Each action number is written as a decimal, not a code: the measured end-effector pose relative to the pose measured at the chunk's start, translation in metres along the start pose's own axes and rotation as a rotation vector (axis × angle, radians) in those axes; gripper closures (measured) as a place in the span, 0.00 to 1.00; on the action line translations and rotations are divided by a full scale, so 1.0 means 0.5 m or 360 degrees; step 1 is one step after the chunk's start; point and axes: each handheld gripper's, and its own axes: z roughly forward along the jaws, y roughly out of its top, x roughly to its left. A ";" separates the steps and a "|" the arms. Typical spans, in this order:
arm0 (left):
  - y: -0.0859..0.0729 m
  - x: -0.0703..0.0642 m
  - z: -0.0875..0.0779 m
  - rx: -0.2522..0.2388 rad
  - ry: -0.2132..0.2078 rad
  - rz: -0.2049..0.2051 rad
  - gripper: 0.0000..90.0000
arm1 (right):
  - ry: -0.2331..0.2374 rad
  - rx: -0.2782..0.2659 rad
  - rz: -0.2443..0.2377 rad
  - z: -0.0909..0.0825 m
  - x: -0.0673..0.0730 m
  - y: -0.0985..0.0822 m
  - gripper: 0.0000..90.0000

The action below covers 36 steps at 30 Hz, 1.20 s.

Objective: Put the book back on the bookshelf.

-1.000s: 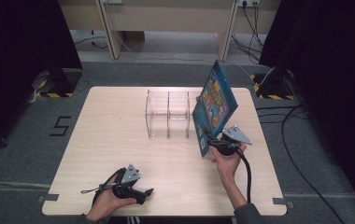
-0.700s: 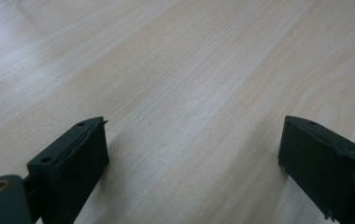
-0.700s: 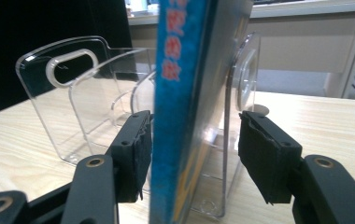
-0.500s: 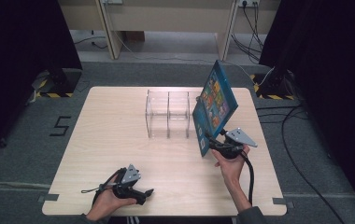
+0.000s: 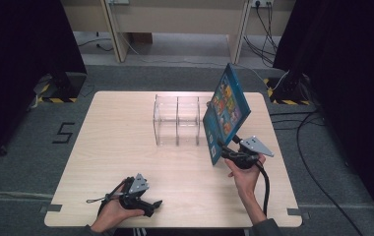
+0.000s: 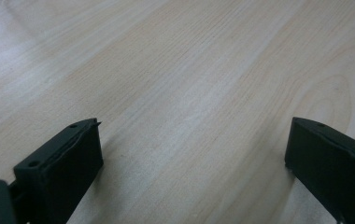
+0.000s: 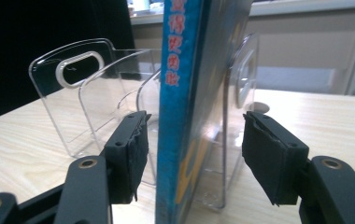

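Bare table [image 5: 111, 147] left and near – open passage, clear rack [image 5: 177, 120] and upright book [image 5: 227, 110] block right-centre

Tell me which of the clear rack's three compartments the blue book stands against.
The rightmost one, at the end of the clear rack nearest the right gripper. The blue book leans there between that gripper's open jaws; the middle and left compartments stand empty.

A large dark numeral "5" [image 5: 65, 132] is marked on the grey carpeted floor [image 5: 22, 162] just left of the light wooden desk [image 5: 126, 147]. The spine of the thin blue picture book [image 7: 178, 93] carries a column of red Chinese characters [image 7: 172, 44]; they are too blurred to read for certain. Its colourful front cover [image 5: 227, 105] bears print too small to make out.
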 end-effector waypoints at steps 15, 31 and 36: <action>0.000 -0.001 0.000 0.0000 0.0002 0.0001 0.03 | -0.0018 0.0011 -0.0072 -0.056 -0.005 -0.003 0.44; 0.000 -0.002 0.001 0.0002 -0.0001 0.0004 0.02 | 0.0085 0.0083 -0.0125 -0.106 0.009 -0.021 0.43; 0.000 -0.002 0.000 0.0007 -0.0004 0.0007 0.02 | 0.0138 0.0141 -0.0120 -0.122 0.015 -0.033 0.43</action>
